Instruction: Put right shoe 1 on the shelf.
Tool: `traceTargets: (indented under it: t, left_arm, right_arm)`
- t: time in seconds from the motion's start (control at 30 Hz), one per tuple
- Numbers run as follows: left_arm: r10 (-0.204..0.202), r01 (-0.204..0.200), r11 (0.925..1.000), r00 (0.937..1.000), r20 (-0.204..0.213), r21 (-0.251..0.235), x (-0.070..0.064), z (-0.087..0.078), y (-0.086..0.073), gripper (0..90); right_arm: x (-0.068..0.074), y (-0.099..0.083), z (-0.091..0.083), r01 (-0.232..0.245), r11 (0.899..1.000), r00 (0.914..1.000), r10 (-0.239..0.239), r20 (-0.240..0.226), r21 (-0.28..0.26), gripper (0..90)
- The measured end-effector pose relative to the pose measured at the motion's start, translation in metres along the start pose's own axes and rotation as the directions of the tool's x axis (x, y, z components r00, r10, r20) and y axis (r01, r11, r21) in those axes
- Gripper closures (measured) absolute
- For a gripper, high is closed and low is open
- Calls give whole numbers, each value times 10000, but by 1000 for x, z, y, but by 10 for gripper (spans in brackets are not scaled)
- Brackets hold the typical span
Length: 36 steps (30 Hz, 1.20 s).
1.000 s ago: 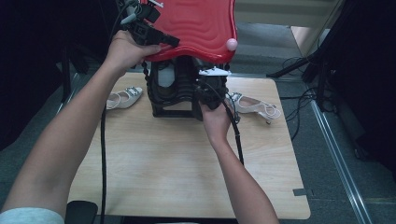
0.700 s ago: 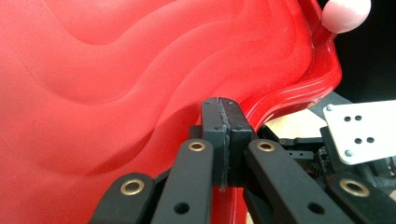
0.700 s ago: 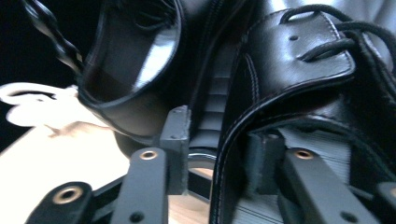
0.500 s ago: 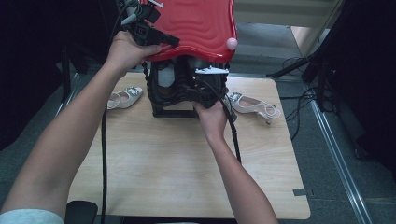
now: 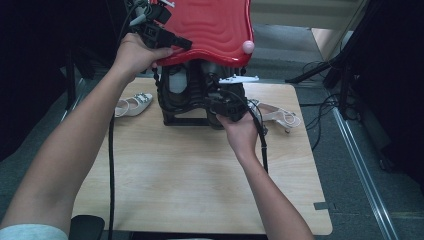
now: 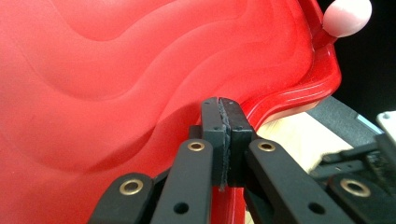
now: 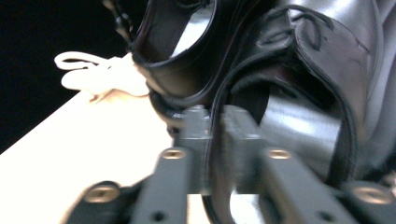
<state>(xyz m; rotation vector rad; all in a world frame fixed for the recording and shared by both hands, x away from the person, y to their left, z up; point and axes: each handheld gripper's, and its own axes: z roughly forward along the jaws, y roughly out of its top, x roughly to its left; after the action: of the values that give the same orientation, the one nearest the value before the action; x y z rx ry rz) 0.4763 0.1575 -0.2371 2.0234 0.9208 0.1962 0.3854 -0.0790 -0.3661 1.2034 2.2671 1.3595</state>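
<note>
Gripping the near edge of a glossy red lid [image 5: 212,27], the left gripper [image 5: 175,44] has its two black jaws pressed together on the thin rim, as its own view shows [image 6: 223,140]. The lid is hard moulded plastic with soft wavy ridges across its surface and a raised lip round the edge, and a pale pink round knob [image 5: 248,47] sits at one corner; it is tilted up above a black box [image 5: 172,117] that stands at the far middle of the light wooden table [image 5: 200,185]. Below the lid, the right gripper [image 5: 220,102] reaches into the box, and its own view shows its jaws closed on the thin upper edge of a black shoe [image 7: 299,88], smooth shiny leather with stitched seams and a grey lining inside. A second black shoe [image 7: 180,51] stands just beside it. In the high view the shoes are a dark mass under the lid, hard to tell apart. A cream flat shoe [image 5: 132,104] lies on the table left of the box and a pale strappy sandal [image 5: 280,116] lies right of it. The right gripper's jaws are blurred in its own view, and the lid's far part is cut off at the top of the high view.
</note>
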Motion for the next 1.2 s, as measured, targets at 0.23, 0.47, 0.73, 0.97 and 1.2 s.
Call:
traceTargets:
  t: [0.23, 0.47, 0.73, 0.97, 1.2]
  left_arm:
    - [104, -105, 9999, 9999, -85, -11, -1, 0, 0, 899]
    - [172, -172, 9999, 9998, -121, -4, -2, 0, 0, 899]
    - [299, -299, 9996, 9993, -202, 8, -2, 0, 0, 899]
    - [238, -238, 9997, 9996, -150, 2, -2, 0, 0, 900]
    - [279, -279, 9996, 9995, -154, 11, -2, 0, 0, 900]
  right_arm:
    - [2, -15, -21, 192, 9998, 9957, -187, -912, 50, 900]
    - [-2, -42, -24, 670, 9974, 9894, -628, -1306, 276, 900]
    - [-19, -69, -19, 1231, 9908, 9858, -1157, -1217, 554, 900]
    - [-41, -74, -9, 565, 9971, 9866, -480, -1560, 504, 900]
    - [-34, -70, 0, 640, 9966, 9869, -554, -1518, 527, 900]
